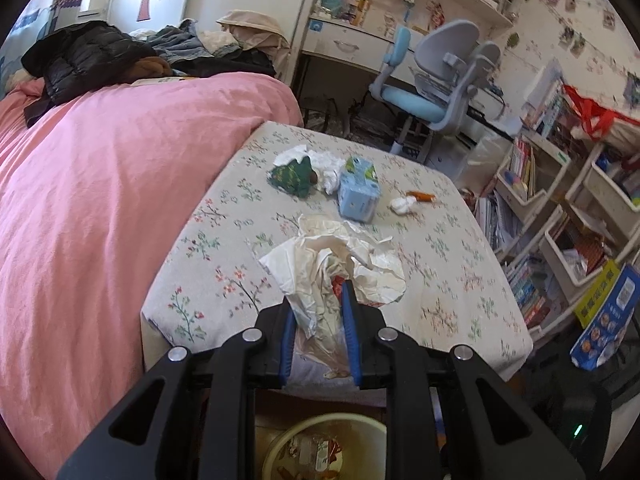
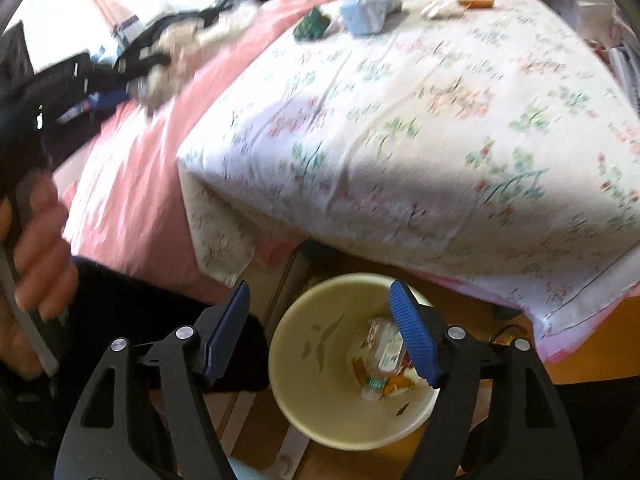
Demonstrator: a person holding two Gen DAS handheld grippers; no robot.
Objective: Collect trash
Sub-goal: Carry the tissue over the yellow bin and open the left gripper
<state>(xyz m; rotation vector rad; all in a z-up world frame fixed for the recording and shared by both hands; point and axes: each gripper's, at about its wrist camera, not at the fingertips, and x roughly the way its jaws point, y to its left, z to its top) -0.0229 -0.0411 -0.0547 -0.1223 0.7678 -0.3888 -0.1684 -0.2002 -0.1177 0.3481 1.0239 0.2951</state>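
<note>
left tongs [image 1: 318, 304] clamping crumpled wrapper [image 1: 332, 264], tissue box [image 1: 357, 190] beyond, bin [image 2: 352, 360] below

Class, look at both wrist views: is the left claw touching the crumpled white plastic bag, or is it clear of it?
Touching. The left wrist view shows the left claw shut on the crumpled white plastic bag, its blue fingers pressing both sides.

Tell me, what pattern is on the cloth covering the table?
Small flower sprigs on pale cloth, clearest in the left wrist view.

Crumpled white paper [image 1: 332, 276], gripper-pinched
</note>
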